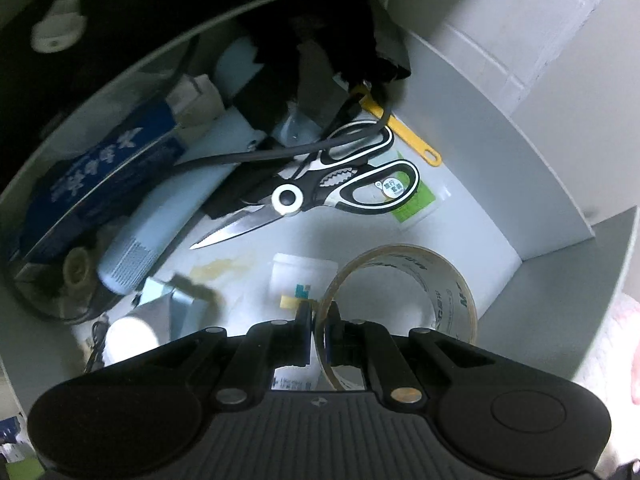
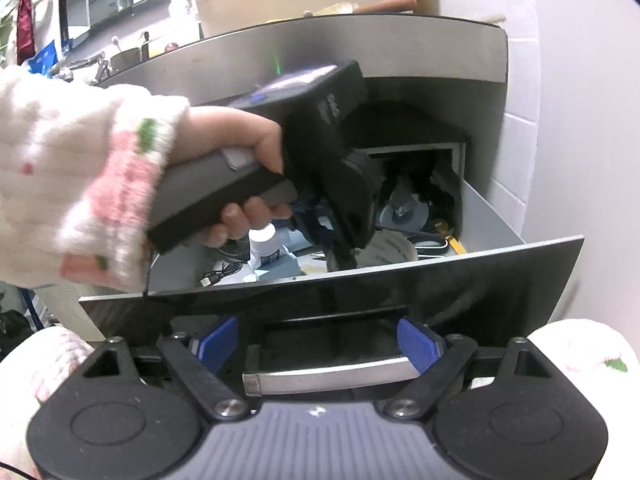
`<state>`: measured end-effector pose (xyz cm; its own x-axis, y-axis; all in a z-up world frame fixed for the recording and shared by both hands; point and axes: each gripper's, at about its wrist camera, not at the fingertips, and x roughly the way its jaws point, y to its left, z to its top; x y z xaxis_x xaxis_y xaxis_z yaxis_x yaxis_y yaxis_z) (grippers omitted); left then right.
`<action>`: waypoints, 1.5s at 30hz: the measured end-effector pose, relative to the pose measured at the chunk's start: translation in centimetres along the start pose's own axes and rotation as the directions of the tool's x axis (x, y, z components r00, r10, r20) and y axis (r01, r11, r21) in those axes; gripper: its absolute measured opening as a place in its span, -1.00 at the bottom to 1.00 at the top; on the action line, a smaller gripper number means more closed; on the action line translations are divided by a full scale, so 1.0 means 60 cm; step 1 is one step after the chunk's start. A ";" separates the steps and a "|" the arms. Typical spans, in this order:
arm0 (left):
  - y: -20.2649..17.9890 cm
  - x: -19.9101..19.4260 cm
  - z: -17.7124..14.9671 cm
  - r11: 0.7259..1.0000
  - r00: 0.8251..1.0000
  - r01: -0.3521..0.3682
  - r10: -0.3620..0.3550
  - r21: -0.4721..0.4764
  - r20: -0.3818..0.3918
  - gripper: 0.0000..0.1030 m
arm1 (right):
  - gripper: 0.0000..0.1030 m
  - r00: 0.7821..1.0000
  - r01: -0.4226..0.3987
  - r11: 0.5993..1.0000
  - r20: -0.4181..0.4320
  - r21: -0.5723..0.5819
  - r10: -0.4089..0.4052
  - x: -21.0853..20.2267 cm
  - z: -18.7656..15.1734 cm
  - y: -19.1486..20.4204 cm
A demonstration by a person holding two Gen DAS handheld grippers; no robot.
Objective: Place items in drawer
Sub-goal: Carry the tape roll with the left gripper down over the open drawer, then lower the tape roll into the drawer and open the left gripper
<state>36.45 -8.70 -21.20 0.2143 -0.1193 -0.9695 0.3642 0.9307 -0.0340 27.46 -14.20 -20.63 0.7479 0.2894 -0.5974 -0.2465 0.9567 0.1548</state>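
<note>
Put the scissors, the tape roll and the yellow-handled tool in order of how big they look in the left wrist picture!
1. Scissors and clear tape roll: too alike to rank, and the roll, pinched in the left hand-held gripper, is nearest the camera.
2. Yellow-handled tool: smallest, partly hidden.

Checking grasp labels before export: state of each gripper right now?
Left gripper: shut on the wall of the clear tape roll, down in the open drawer.
Right gripper: open, jaws either side of the drawer handle, holding nothing.

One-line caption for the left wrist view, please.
Left claw, shut on the wall of a clear tape roll, lowers it into the open drawer beside the scissors.
</note>
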 end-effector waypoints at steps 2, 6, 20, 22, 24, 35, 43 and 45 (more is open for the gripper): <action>-0.001 0.012 0.008 1.000 1.000 0.008 -0.008 -0.009 -0.022 -0.89 | 0.69 1.000 -0.001 1.000 -0.003 0.012 0.001 0.000 0.000 -0.003; -0.007 0.031 0.018 1.000 0.998 0.030 -0.030 -0.010 -0.061 -0.89 | 0.69 1.000 -0.002 1.000 -0.003 0.027 0.002 -0.003 -0.001 -0.006; -0.025 0.066 0.015 0.998 0.992 0.049 -0.045 0.030 -0.116 -0.88 | 0.69 1.000 -0.007 0.999 -0.010 0.038 0.008 0.000 0.000 -0.007; -0.024 0.071 0.015 0.998 0.990 0.064 -0.061 0.021 -0.126 -0.85 | 0.69 1.000 -0.009 0.999 -0.012 0.041 0.009 0.000 0.001 -0.008; -0.024 0.072 0.013 0.997 0.990 0.068 -0.065 0.026 -0.125 -0.84 | 0.69 1.000 -0.009 0.999 -0.012 0.044 0.010 -0.001 0.001 -0.009; -0.026 0.070 0.008 0.998 0.991 0.059 -0.054 0.032 -0.124 -0.84 | 0.69 1.000 -0.009 0.999 -0.016 0.044 0.010 -0.001 0.002 -0.008; -0.043 0.031 0.001 0.995 0.999 0.022 -0.017 0.098 -0.050 -0.43 | 0.69 1.000 -0.005 0.999 -0.021 0.041 0.006 0.002 0.002 -0.007; -0.042 0.013 0.000 0.994 0.999 0.031 -0.028 0.109 -0.032 -0.34 | 0.69 1.000 -0.004 0.999 -0.023 0.034 0.005 0.003 0.002 -0.005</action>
<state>35.71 -11.15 -21.84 0.1754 -0.1339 -0.9754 0.4672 0.8834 -0.0373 27.72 -14.46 -20.69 0.7322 0.2932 -0.6148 -0.2283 0.9560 0.1842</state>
